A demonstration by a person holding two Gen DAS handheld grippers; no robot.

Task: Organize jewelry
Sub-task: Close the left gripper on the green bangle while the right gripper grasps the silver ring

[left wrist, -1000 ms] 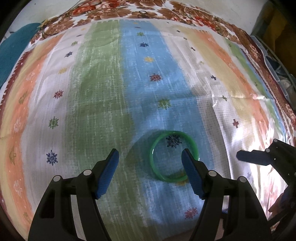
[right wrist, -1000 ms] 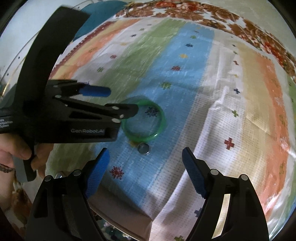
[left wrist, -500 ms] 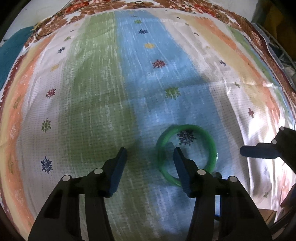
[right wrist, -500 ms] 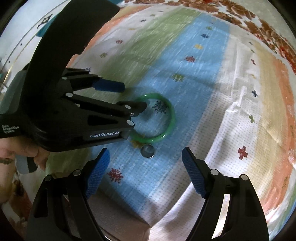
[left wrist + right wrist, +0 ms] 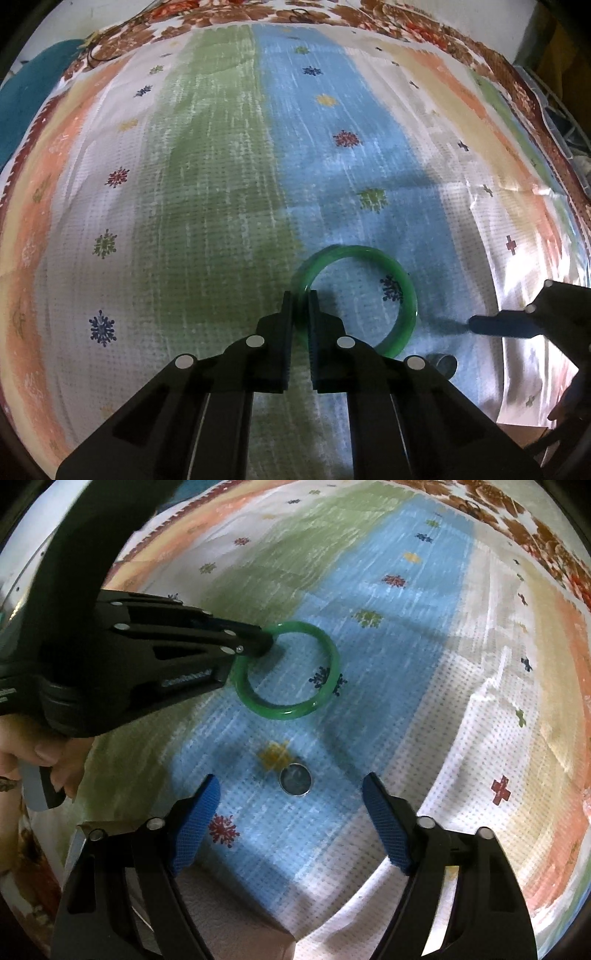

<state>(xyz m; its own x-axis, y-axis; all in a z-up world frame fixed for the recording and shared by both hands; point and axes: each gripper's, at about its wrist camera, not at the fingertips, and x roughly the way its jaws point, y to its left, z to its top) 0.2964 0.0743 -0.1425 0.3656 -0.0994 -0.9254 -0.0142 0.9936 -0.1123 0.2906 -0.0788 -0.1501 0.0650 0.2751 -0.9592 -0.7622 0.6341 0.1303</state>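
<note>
A green bangle (image 5: 402, 280) lies on the striped cloth (image 5: 221, 184); it also shows in the right wrist view (image 5: 325, 653). My left gripper (image 5: 300, 299) is shut on the bangle's near-left rim; in the right wrist view the left gripper (image 5: 267, 640) clamps that rim from the left. A small silver ring (image 5: 295, 779) lies on the cloth just in front of the bangle, between the fingers of my right gripper (image 5: 291, 794), which is open and empty above it. The ring also shows in the left wrist view (image 5: 443, 363), beside the right gripper's blue fingertip (image 5: 491, 326).
The cloth covers a table whose near corner (image 5: 258, 934) shows under the right gripper. A teal cloth (image 5: 26, 107) lies at the far left. A wire basket (image 5: 561, 122) stands off the table's right side.
My left gripper has closed on the green bangle's rim and shifted it slightly. The right gripper has moved closer over the silver ring, still open.
</note>
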